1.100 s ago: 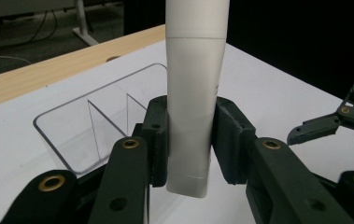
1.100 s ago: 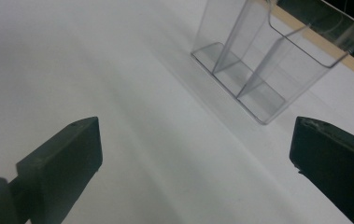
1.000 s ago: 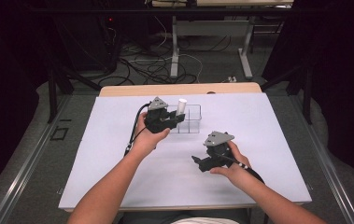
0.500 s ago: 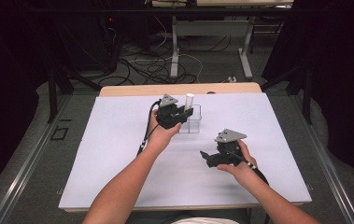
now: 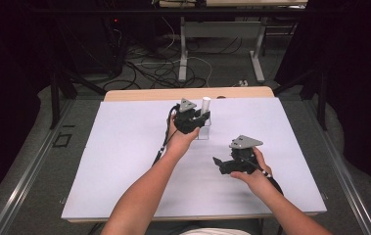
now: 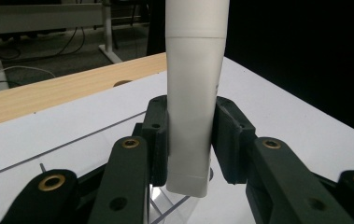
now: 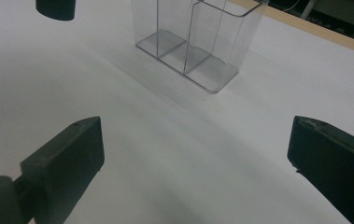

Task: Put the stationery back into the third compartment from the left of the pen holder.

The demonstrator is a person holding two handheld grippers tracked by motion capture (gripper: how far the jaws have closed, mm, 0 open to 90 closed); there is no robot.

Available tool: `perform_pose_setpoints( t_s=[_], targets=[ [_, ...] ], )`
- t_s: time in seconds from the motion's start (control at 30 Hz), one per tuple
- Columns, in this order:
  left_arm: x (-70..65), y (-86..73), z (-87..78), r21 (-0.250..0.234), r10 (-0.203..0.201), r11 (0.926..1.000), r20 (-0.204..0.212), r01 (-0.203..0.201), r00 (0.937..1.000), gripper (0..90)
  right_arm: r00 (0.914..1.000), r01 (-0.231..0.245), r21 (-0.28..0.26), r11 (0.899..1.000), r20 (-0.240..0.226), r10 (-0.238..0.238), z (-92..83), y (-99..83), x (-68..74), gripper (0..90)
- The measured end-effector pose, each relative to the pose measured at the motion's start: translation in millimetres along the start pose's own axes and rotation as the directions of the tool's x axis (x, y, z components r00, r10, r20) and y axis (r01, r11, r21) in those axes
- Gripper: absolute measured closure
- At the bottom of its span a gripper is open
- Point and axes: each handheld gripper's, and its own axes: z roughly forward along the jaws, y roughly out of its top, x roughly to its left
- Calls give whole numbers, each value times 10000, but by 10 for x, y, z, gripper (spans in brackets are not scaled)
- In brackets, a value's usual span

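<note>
My left gripper (image 5: 198,119) is shut on a white tube (image 5: 205,104), held upright at the far middle of the table. In the left gripper view the pads (image 6: 158,135) press on both sides of the tube (image 6: 193,88), and its flat lower end hangs just over the rim of a clear plastic divided holder (image 6: 165,207). That holder (image 5: 204,132) stands on the white table cover right under the left hand. My right gripper (image 5: 220,165) rests low near the table's middle right, open, with nothing between its jaws; it faces the holder (image 7: 198,42).
A white sheet (image 5: 124,161) covers the table, with a wooden strip (image 5: 144,94) along the far edge. Beyond it the floor holds cables and desk legs. Dark curtains flank both sides.
The left hand has carried the tube to the right and a little down, to above the clear holder. The right hand has shifted slightly to the right.
</note>
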Motion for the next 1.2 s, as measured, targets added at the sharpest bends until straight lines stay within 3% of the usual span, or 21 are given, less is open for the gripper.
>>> perform_pose_setpoints(
  t_s=[0.27,1.2],
  targets=[
    [6,-44,71,144,-157,9998,-187,160,9997,686,10000,-22,-76,10000,-66,21,5,-22,-11,43],
    [35,-124,200,639,411,9973,-617,-371,9972,683,9992,-22,238,9997,-401,32,44,-47,36,59]
  ],
)
